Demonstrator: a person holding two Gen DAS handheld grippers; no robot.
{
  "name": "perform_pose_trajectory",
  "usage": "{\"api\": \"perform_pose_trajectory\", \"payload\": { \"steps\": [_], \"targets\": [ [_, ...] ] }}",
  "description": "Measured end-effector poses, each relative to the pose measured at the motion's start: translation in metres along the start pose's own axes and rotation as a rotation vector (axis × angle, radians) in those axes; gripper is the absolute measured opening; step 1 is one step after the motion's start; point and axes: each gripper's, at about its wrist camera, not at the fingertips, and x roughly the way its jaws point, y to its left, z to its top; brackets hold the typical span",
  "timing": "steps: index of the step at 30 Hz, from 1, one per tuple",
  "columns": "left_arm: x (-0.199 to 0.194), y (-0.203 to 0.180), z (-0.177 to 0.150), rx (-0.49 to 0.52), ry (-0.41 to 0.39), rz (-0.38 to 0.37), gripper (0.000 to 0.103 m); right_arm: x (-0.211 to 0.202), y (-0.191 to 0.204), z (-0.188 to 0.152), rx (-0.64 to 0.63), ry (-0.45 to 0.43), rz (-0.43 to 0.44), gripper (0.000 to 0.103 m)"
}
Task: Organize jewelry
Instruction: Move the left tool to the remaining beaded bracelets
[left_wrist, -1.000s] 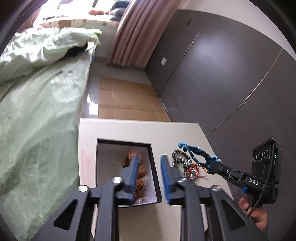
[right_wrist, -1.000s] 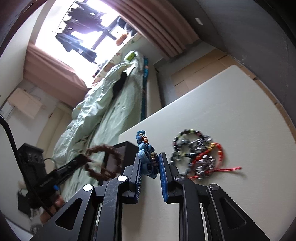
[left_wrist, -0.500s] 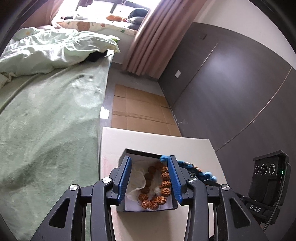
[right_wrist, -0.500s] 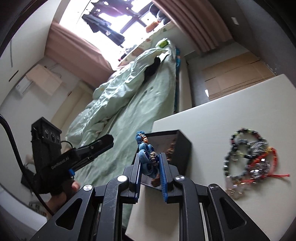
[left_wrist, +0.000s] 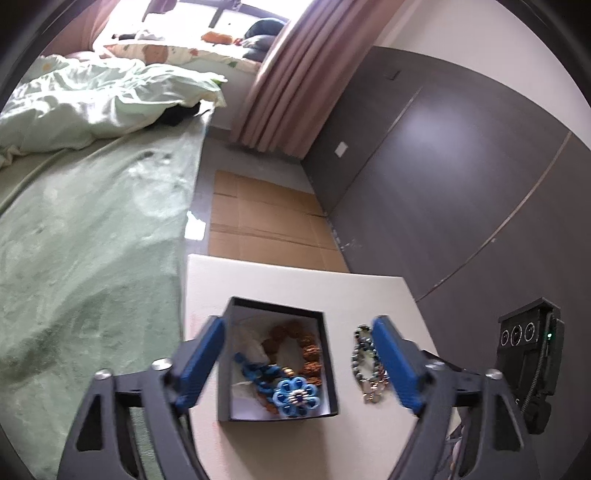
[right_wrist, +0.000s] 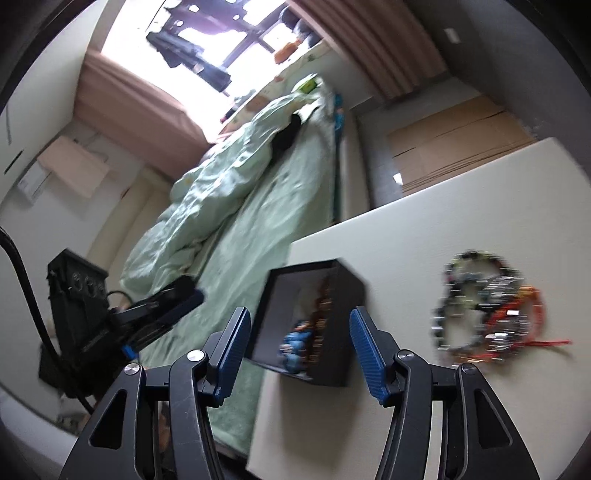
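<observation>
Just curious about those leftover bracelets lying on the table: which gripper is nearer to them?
Left. The left gripper, opening, has one finger right beside the bracelet pile. The right gripper, opening and empty, faces the box, bracelets off to its side.

Bare tabletop (left_wrist: 280, 280) beyond black box (left_wrist: 275, 310)

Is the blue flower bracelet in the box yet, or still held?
In the box. The blue flower bracelet lies inside the black box over the brown bead bracelet; neither gripper's jaws touch it.

- No text, label, brand, number or sign can be read in either view; both are too blurred or too small.
</observation>
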Motion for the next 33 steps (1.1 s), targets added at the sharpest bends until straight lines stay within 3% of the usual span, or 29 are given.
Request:
{"api": "perform_pose_trajectory", "payload": {
  "steps": [7, 10, 15, 20, 33],
  "targets": [
    [0.019, -0.031, -0.009, 0.073, 0.042, -0.038, 0.09, -0.047, -0.021, 0.002, 0.011, -0.071, -0.118, 0.058],
    [0.027, -0.047, -0.014, 0.11, 0.053, -0.049, 0.092, -0.059, -0.028, 0.004, 0.011, -0.093, -0.155, 0.073],
    [0.035, -0.068, -0.021, 0.161, 0.053, -0.058, 0.094, -0.075, -0.041, 0.003, 0.009, -0.101, -0.197, 0.078],
    [0.045, -0.083, -0.024, 0.196, 0.057, -0.068, 0.094, -0.094, -0.057, 0.0, 0.032, -0.119, -0.232, 0.092],
    [0.071, -0.12, -0.039, 0.287, 0.101, -0.087, 0.094, -0.139, -0.101, -0.011, 0.114, -0.147, -0.327, 0.092]
  ]
}}
